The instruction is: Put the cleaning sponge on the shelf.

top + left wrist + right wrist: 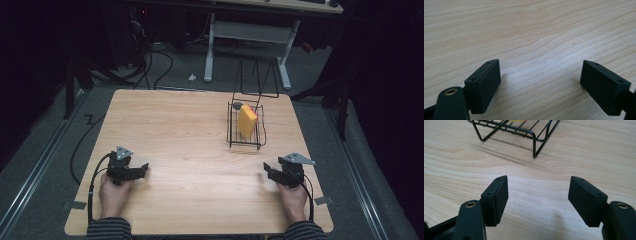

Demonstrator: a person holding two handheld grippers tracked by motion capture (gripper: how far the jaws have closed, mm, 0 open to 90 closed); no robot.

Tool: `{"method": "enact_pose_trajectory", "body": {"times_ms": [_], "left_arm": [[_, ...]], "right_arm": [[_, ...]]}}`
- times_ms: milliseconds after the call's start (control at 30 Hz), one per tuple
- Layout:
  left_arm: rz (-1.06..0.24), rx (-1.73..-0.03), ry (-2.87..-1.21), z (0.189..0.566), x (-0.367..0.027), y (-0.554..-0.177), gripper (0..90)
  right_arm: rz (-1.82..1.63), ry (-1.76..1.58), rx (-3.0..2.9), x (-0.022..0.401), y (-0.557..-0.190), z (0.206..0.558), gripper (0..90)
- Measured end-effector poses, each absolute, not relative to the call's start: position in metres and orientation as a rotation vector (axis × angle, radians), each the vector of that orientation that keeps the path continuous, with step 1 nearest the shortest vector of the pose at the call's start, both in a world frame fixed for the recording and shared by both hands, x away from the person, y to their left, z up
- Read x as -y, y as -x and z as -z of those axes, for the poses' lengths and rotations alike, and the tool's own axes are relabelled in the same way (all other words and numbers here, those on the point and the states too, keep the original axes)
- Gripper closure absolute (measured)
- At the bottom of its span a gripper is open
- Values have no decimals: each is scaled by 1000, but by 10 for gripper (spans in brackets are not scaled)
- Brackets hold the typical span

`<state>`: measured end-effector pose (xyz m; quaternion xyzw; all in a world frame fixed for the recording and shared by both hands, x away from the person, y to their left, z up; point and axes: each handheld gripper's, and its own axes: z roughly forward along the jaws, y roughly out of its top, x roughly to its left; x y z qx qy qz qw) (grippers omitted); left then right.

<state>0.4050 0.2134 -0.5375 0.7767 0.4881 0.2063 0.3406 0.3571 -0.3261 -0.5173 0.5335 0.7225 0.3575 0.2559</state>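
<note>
Wire basket seen far right on wooden table, yellow block held upright inside, no writing readable, left gripper and right gripper held near, jaws parted, empty.

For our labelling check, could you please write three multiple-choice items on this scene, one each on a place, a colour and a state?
1. Where does the wire basket stand on the table?
A. far right part
B. near left corner
C. on the floor

2. What colour is the flat block in the basket?
A. blue
B. yellow
C. green

3. How is the right gripper?
A. shut on the block
B. shut on the basket
C. open, holding nothing

Key: 1 A, it stands beyond the right gripper; 2 B, yellow shows through the wires; 3 C, bare wood shows between the jaws.
</note>
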Motion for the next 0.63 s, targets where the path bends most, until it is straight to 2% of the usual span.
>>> {"method": "enact_pose_trajectory", "body": {"times_ms": [300,633], "left_arm": [[-537,-1270,-2021,538,-213,-405,172],[-537,-1270,-2021,538,-213,-405,172]], "right_arm": [[-839,-1466,-2033,321,-364,530,305],[-851,-1486,-2033,323,-365,530,305]]}}
